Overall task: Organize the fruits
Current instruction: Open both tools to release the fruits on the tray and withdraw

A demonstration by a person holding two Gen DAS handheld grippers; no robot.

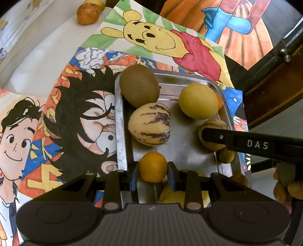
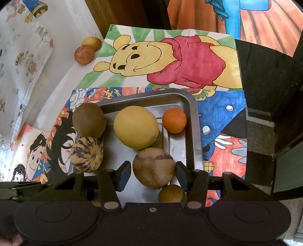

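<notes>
A metal tray [image 1: 120, 132] [image 2: 191, 123] lies on coloured drawings and holds several fruits. My left gripper [image 1: 153, 174] is shut on a small orange fruit [image 1: 153, 166] at the tray's near edge, one pad on each side of it. My right gripper [image 2: 153, 176] is open around a brown-streaked round fruit [image 2: 153, 167] [image 1: 212, 132], with a thin gap at each pad. Also in the tray are a kiwi [image 1: 139, 85] [image 2: 89, 121], a striped cream fruit [image 1: 149, 124] [image 2: 87, 154], a big yellow fruit [image 1: 197, 101] [image 2: 136, 126], an orange [image 2: 174, 120] and a small brown fruit [image 2: 170, 193].
Two loose fruits, one reddish-brown [image 2: 84, 54] [image 1: 88, 14] and one yellow [image 2: 91, 43], sit on the white surface at the far left. A bear drawing [image 2: 170, 62] lies beyond the tray. Dark wooden furniture [image 2: 265, 94] stands close on the right.
</notes>
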